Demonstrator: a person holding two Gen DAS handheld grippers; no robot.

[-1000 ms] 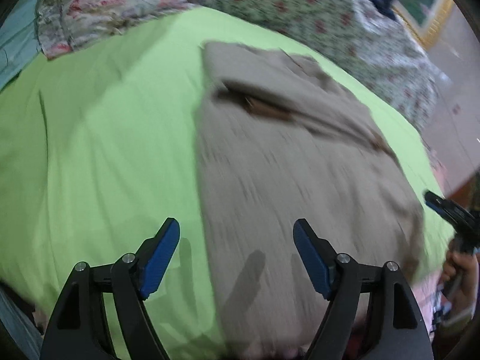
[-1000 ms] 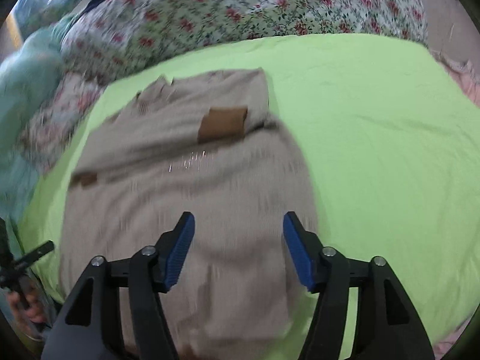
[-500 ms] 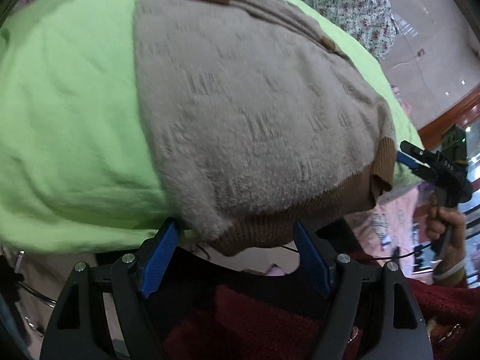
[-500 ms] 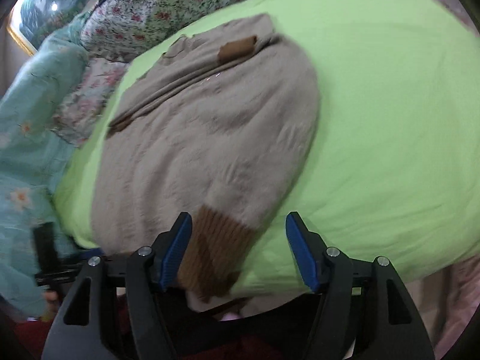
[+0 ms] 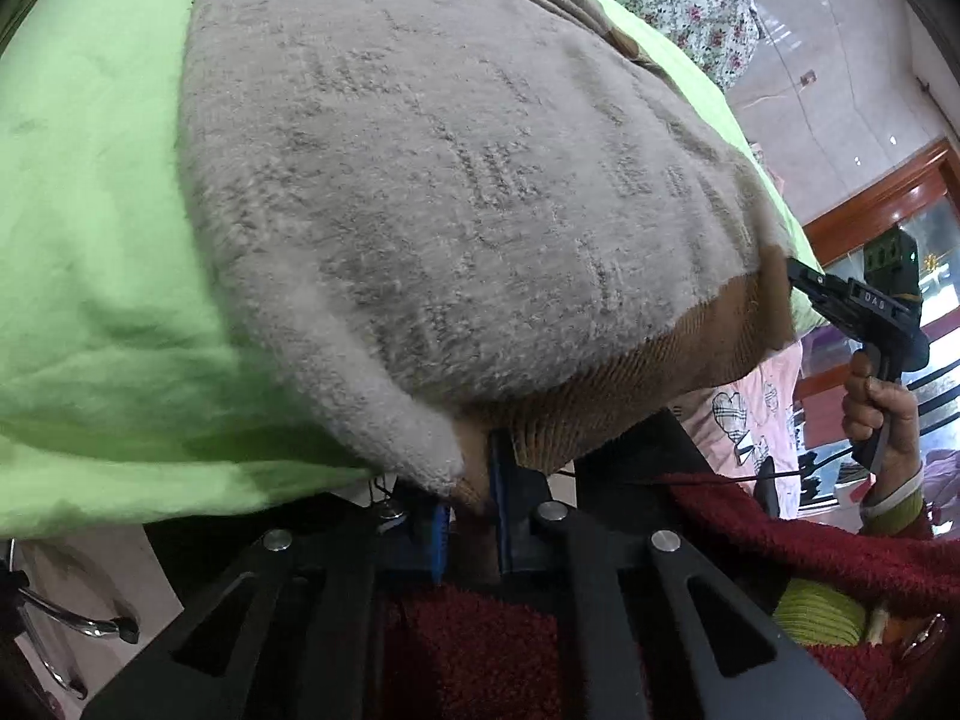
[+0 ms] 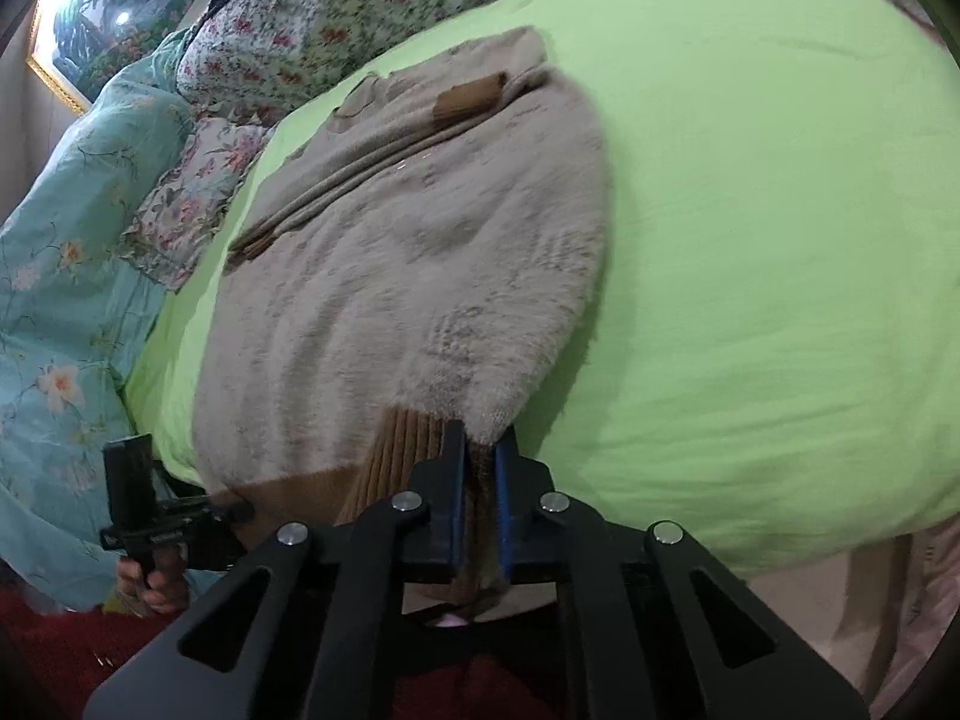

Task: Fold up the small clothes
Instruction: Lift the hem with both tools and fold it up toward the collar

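Left wrist view: the left gripper has its jaws pinched on the brown ribbed hem of the beige sweater, which lies ahead of them on the green sheet. Right wrist view: the right gripper is likewise clamped on the hem's opposite corner, sweater spread ahead and left of the jaws.

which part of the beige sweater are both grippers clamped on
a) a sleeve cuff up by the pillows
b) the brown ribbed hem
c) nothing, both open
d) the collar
b: the left gripper and right gripper each have jaws closed on the brown ribbed hem of the sweater at the near bed edge.
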